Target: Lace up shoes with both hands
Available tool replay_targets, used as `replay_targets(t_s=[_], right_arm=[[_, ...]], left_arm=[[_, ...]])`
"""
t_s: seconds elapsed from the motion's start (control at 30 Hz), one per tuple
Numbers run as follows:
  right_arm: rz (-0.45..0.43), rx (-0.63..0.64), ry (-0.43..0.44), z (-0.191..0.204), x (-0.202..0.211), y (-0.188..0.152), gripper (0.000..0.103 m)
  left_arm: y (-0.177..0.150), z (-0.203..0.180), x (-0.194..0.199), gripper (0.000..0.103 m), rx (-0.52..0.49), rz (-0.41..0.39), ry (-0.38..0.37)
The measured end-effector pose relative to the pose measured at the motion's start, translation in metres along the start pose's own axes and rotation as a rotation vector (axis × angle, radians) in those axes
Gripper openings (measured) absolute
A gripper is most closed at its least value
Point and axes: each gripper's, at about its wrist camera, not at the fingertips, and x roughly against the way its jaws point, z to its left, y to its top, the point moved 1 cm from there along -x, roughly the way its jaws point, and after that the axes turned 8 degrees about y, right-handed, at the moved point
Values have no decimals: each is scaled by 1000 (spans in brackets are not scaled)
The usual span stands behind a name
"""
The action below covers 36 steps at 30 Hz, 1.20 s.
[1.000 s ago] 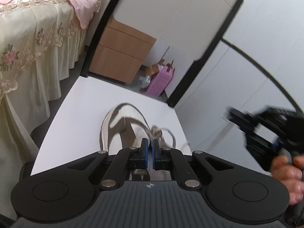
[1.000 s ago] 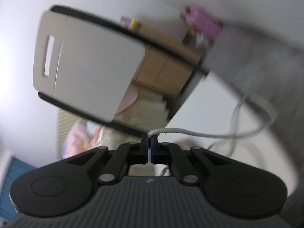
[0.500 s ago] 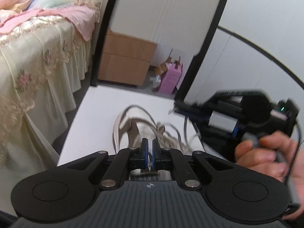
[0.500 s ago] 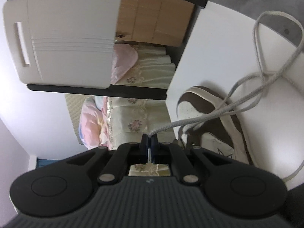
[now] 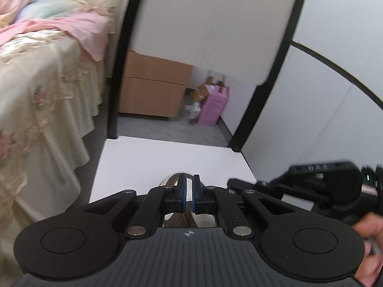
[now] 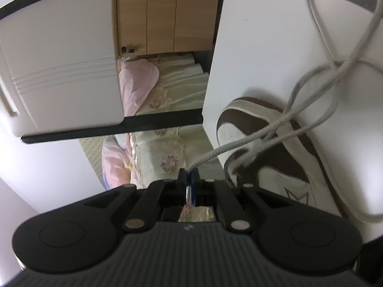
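Note:
A brown-and-white shoe (image 6: 275, 167) lies on the white table (image 6: 263, 47). Its grey shoelace (image 6: 239, 146) runs from the eyelets in a taut line to my right gripper (image 6: 189, 173), which is shut on the lace end. More lace loops loosely over the table toward the upper right. In the left wrist view my left gripper (image 5: 189, 186) is shut, and I cannot tell whether it pinches any lace. It hides nearly all of the shoe; only the toe (image 5: 171, 179) peeks out. The right tool's black body (image 5: 323, 186), held by a hand (image 5: 368, 229), sits low at the right.
A bed with a floral skirt (image 5: 36, 95) and pink blanket stands left of the table. Beyond the table's far edge (image 5: 167, 141) are a white chair back with a black frame (image 5: 215, 35), a wooden drawer cabinet (image 5: 153, 93) and a pink box (image 5: 215, 110).
The shoe has slipped almost fully behind my left gripper as it drew back. The right gripper has rolled and dropped, keeping the lace pinched; shoe and loops have come into its view.

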Motion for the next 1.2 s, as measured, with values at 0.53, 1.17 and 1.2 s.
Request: replay_targets(t_s=[0.53, 1.17, 1.2], right_arm=[[-85, 188, -227, 2, 0, 3, 3], [-107, 328, -300, 12, 7, -7, 3], [-109, 337, -304, 12, 7, -8, 3]], left_arm=[[1, -19, 0, 4, -217, 59, -116], [-20, -32, 3, 6, -264, 94, -74], [-20, -31, 3, 6, -263, 95, -73]])
